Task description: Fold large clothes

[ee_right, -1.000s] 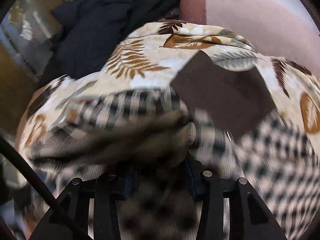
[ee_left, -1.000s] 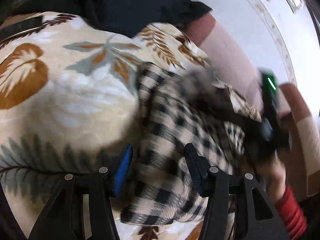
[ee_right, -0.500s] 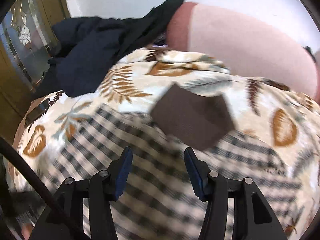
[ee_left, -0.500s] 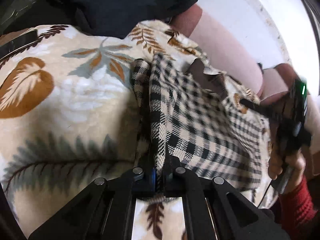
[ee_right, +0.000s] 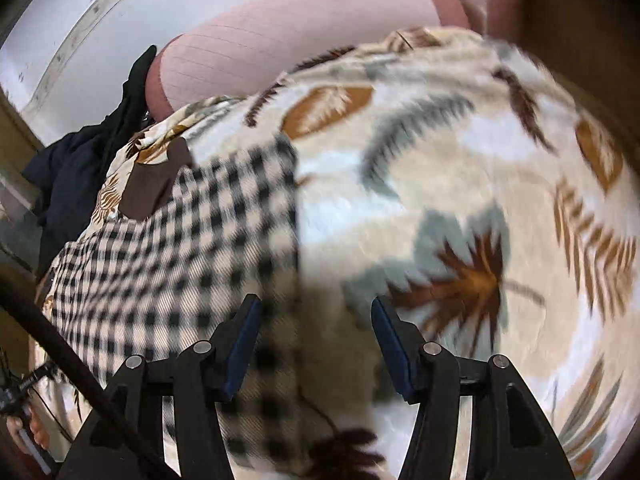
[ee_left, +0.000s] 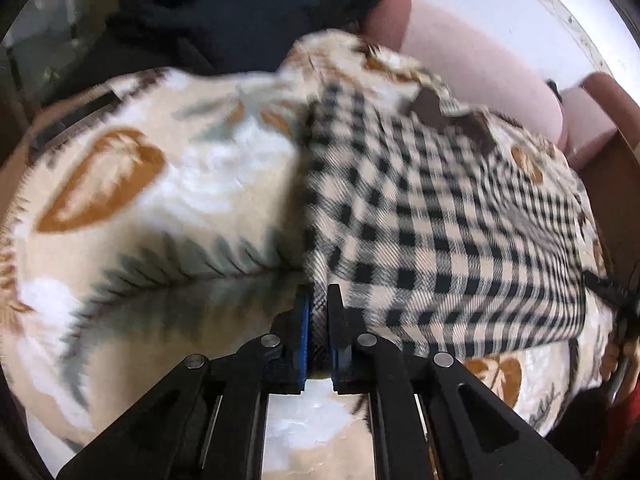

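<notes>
My left gripper (ee_left: pixel 318 312) is clamped on the near corner of the checked garment (ee_left: pixel 440 216), a strip of its edge pinched between the blue pads. My right gripper (ee_right: pixel 316 316) has its jaws opening, over the garment's other edge without pressing on it. The garment lies flat on the leaf-print blanket (ee_left: pixel 152 184), its long axis running away from me toward the pink sofa back (ee_right: pixel 280 40). A brown patch (ee_right: pixel 152 184) sits at its far end; dark clothes (ee_left: pixel 240 12) are heaped beyond
</notes>
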A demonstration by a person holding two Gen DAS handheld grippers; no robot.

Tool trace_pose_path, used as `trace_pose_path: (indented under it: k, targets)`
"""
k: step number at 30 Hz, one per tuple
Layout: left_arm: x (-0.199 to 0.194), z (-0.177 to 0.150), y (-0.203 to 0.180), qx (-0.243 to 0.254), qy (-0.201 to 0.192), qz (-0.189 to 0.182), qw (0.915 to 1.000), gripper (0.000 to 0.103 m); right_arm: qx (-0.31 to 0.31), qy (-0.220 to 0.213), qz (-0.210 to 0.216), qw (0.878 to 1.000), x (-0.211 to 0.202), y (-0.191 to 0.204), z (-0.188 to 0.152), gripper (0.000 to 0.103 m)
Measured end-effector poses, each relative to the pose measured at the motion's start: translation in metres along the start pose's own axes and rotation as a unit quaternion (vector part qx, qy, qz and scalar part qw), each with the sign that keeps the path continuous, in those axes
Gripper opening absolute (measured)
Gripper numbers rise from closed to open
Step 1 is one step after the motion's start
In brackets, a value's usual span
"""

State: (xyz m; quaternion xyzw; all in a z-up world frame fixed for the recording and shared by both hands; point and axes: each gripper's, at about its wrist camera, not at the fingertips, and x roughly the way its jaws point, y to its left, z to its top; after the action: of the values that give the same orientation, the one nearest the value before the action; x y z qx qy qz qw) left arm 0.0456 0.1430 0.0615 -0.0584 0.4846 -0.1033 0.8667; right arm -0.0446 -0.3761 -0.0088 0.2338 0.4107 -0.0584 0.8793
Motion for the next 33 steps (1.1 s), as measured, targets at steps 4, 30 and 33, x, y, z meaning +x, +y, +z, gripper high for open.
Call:
trace_pose_path:
  k: [4, 30, 33]
  targets:
    - [-0.024, 0.013, 0.016, -0.039, -0.049, 0.005, 0.9980, 0.012, 0.002, -0.003, 0.014, 1.000, 0.005, -0.001, -0.009, 0.062]
    - [0.113, 0.098, -0.068, -0.006, -0.028, 0.124, 0.9919, 0.039, -0.040, 0.003, -0.039, 0.998, 0.094, 0.020, 0.077, 0.022]
    - [0.105, 0.097, -0.068, -0.013, -0.034, 0.120, 0.9921, 0.039, -0.019, -0.007, -0.029, 0.999, 0.088, 0.011, 0.076, 0.023]
